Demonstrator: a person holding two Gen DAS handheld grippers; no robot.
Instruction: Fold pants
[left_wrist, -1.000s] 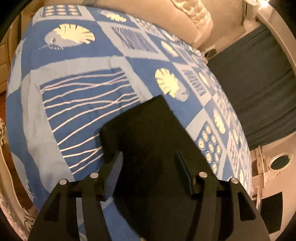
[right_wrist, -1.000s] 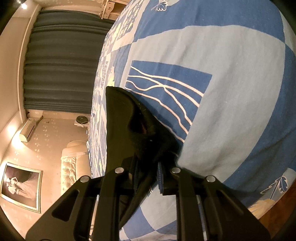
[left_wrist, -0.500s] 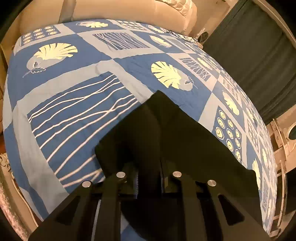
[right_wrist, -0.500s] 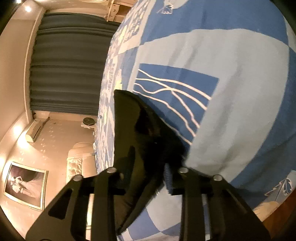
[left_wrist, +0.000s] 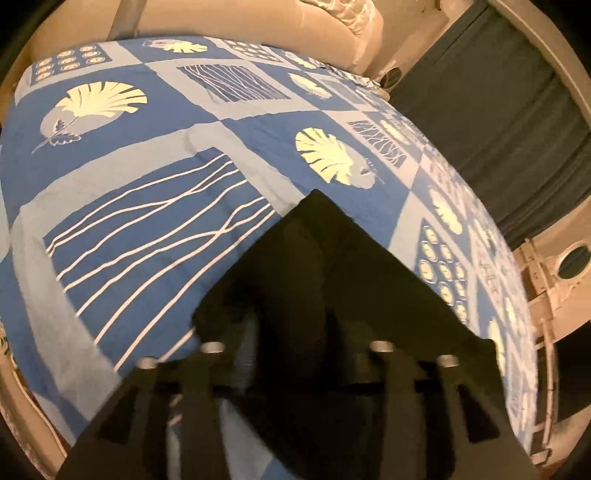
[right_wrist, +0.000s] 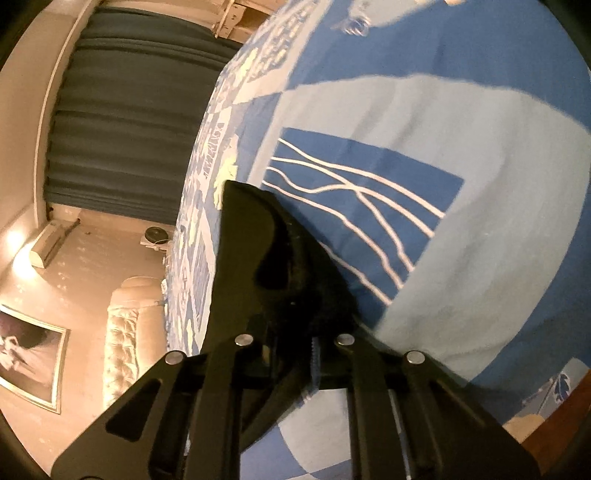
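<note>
The black pants (left_wrist: 332, 266) lie folded on the blue patterned bedspread (left_wrist: 147, 206). My left gripper (left_wrist: 291, 332) is shut on the near edge of the pants, and the cloth rises in a ridge between its fingers. In the right wrist view the pants (right_wrist: 255, 251) hang lifted and creased above the bedspread (right_wrist: 461, 184). My right gripper (right_wrist: 295, 332) is shut on a bunched corner of them. The gripped cloth hides both pairs of fingertips.
A cream tufted headboard (left_wrist: 332, 22) stands at the far end of the bed. Dark curtains (left_wrist: 498, 110) hang on the right. A framed picture (right_wrist: 26, 358) and a wall air conditioner (right_wrist: 44, 247) show on the left of the right wrist view.
My left gripper closed from open onto the pants' edge and lifted it. My right gripper stayed shut on the pants and raised them slightly.
</note>
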